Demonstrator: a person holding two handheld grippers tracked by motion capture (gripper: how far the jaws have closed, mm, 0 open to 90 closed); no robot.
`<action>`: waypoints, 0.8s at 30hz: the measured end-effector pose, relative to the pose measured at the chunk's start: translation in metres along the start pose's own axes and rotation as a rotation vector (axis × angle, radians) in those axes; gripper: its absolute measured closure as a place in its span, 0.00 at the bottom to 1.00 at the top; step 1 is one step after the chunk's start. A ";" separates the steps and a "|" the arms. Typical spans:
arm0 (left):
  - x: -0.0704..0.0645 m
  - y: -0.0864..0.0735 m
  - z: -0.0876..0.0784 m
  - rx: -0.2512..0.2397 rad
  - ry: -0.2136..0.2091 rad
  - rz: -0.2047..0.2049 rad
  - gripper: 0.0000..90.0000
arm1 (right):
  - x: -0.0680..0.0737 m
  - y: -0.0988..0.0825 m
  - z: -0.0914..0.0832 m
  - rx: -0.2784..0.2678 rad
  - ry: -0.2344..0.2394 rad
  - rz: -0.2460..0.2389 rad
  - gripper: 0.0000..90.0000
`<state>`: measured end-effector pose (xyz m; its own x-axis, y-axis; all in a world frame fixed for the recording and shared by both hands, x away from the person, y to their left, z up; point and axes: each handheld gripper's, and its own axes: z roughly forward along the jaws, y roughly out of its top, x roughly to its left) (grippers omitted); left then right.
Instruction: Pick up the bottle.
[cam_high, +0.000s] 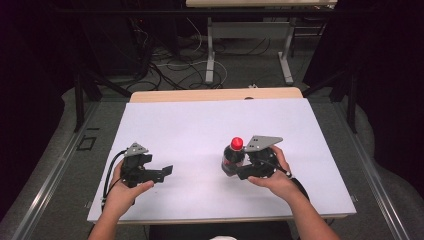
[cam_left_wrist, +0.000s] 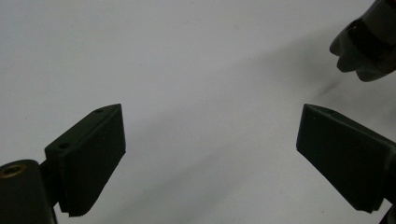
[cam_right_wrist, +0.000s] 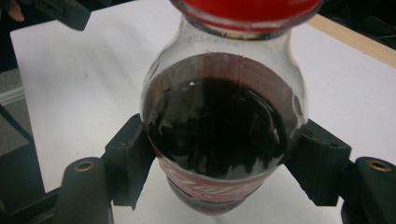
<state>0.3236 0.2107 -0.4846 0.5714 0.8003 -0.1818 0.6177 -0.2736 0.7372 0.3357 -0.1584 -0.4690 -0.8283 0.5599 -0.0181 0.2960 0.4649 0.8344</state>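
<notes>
Red-capped dark cola bottle (cam_right_wrist: 219, 126), white table (cam_high: 200, 125)

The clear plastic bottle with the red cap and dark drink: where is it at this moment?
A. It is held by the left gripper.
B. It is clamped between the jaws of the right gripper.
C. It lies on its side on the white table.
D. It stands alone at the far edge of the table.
B: the right gripper has its black jaws pressed on both sides of the clear plastic bottle with the red cap, while the left gripper is open with nothing between its jaws.
</notes>
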 end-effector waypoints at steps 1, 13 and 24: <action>0.000 0.000 0.000 0.000 0.000 0.001 0.09 | 0.001 -0.001 0.002 0.005 0.005 0.000 0.33; -0.016 0.011 -0.007 -0.049 -0.095 0.096 0.17 | 0.021 -0.003 0.019 0.033 0.106 -0.059 0.33; -0.065 0.047 -0.019 -0.155 -0.307 0.217 0.21 | 0.036 0.000 0.024 0.055 0.162 -0.097 0.33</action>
<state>0.3052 0.1556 -0.4252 0.8291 0.5294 -0.1798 0.3897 -0.3165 0.8649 0.3168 -0.1220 -0.4828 -0.9184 0.3956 -0.0044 0.2331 0.5501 0.8019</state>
